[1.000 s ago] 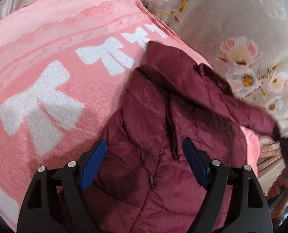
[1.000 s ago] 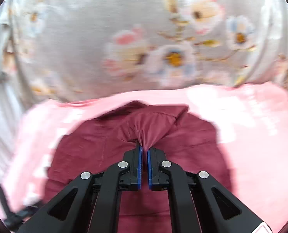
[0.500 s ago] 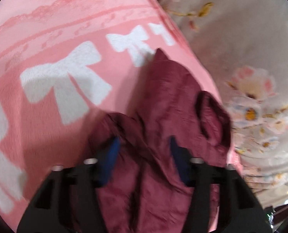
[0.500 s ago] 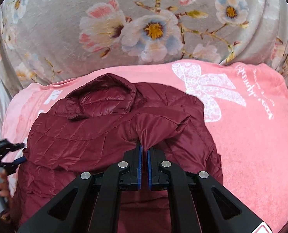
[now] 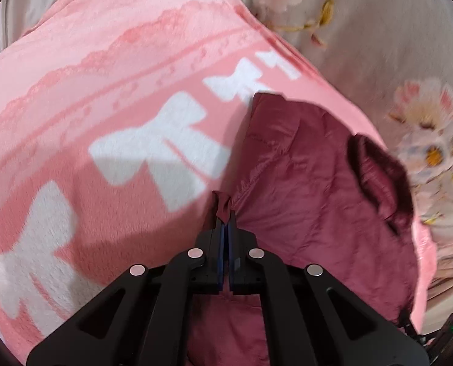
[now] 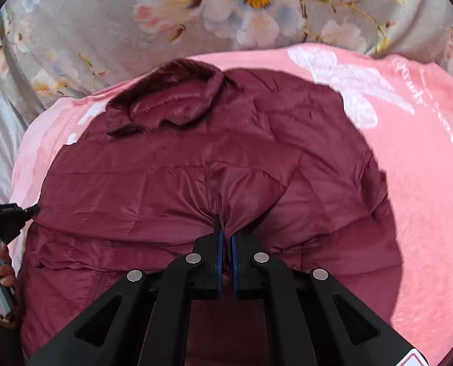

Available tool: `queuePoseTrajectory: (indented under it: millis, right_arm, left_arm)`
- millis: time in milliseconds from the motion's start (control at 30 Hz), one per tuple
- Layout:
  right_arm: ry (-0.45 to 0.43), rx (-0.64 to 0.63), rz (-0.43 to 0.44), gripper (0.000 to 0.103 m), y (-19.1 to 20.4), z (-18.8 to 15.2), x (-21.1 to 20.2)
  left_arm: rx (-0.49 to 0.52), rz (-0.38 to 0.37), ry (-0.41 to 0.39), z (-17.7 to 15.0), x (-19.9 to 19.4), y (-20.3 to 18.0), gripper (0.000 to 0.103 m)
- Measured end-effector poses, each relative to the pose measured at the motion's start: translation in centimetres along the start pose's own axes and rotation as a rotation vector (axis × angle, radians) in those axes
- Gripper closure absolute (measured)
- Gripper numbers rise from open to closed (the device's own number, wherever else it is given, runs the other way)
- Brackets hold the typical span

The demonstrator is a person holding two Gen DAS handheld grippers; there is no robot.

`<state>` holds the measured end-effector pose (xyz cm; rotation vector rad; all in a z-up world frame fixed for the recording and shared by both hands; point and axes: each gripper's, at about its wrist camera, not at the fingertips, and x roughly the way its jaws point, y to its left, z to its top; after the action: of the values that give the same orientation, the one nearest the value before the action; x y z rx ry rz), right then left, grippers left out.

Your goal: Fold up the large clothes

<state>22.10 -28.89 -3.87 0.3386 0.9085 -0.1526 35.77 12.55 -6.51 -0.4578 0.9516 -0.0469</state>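
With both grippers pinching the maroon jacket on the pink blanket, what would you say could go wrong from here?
1. The left gripper holds only a small tuft of the jacket at its edge; the slick fabric may slip out when pulled.
2. The right gripper pinches a bunched ridge mid-panel, so a fold could crease unevenly.
3. The hood lies rumpled and may end up trapped inside the fold.
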Motion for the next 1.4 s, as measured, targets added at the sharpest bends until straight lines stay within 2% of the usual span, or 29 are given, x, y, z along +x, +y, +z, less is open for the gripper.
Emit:
queuePoseTrajectory:
  millis: [233, 367, 400, 433, 500, 533, 600, 667, 767, 833, 900, 1033, 1167, 1267, 1400]
  right_arm:
    - [0.014, -0.022, -0.025, 0.099, 0.0, -0.9, 1.4]
    - [0.022, -0.034, -0.03, 0.097, 0.1, -0.8, 1.4]
    - [0.025, -0.027, -0.025, 0.093, -0.1, -0.8, 1.1]
    - [0.024, -0.009, -0.02, 0.081, -0.5, -0.9, 0.2]
    - [-0.003, 0.021, -0.034, 0.068, -1.2, -1.0, -1.6]
    - [-0.034, 0.041, -0.047, 0.067, -2.0, -1.0, -3.2]
    - [-0.08, 0.057, -0.074, 0.067, -3.0, -0.8, -5.5]
    - [-0.134, 0.061, -0.079, 0.067, -3.2, 0.4, -7.7]
    - [-0.145, 0.032, -0.052, 0.077, -1.4, 2.4, -8.3]
    - [-0.113, -0.008, -0.019, 0.089, 0.7, 3.1, -6.9]
    - [-0.067, -0.05, -0.012, 0.092, 2.6, 3.0, -4.6]
    - [0.023, -0.076, -0.015, 0.093, 4.2, 1.9, 0.0]
    - [0.061, -0.074, -0.031, 0.095, 3.7, -0.3, 2.5]
    - [0.042, -0.076, -0.03, 0.095, 3.5, -0.8, 2.7]
    - [0.013, -0.121, -0.081, 0.095, 4.5, -1.3, 2.8]
  left_arm:
    - [0.11, 0.079, -0.063, -1.4, 0.5, -1.1, 0.103]
    - [0.14, 0.111, -0.07, -1.4, 0.7, -1.7, 0.101]
    - [0.143, 0.109, -0.066, -1.4, 0.6, -1.6, 0.101]
    - [0.155, 0.107, -0.053, -1.3, 0.2, -1.6, 0.1]
    - [0.199, 0.111, -0.048, -1.3, -1.4, -1.5, 0.096]
    - [0.216, 0.122, -0.059, -1.4, -2.3, -1.6, 0.09]
    - [0.247, 0.156, -0.11, -1.1, -4.8, -2.2, 0.091]
    - [0.266, 0.136, -0.144, -0.5, -6.3, -3.6, 0.091]
    - [0.302, 0.075, -0.146, 0.1, -7.0, -7.7, 0.091]
    - [0.334, 0.057, -0.099, -0.3, -5.4, -10.5, 0.091]
    - [0.363, 0.049, -0.019, -1.5, -2.3, -12.6, 0.091]
    - [0.386, 0.085, 0.037, -4.1, 1.4, -13.5, 0.091]
    - [0.405, 0.1, -0.002, -5.7, 2.6, -13.1, 0.091]
    - [0.418, 0.098, -0.032, -6.4, 2.5, -12.5, 0.091]
    - [0.435, 0.111, -0.073, -7.2, 2.6, -12.6, 0.091]
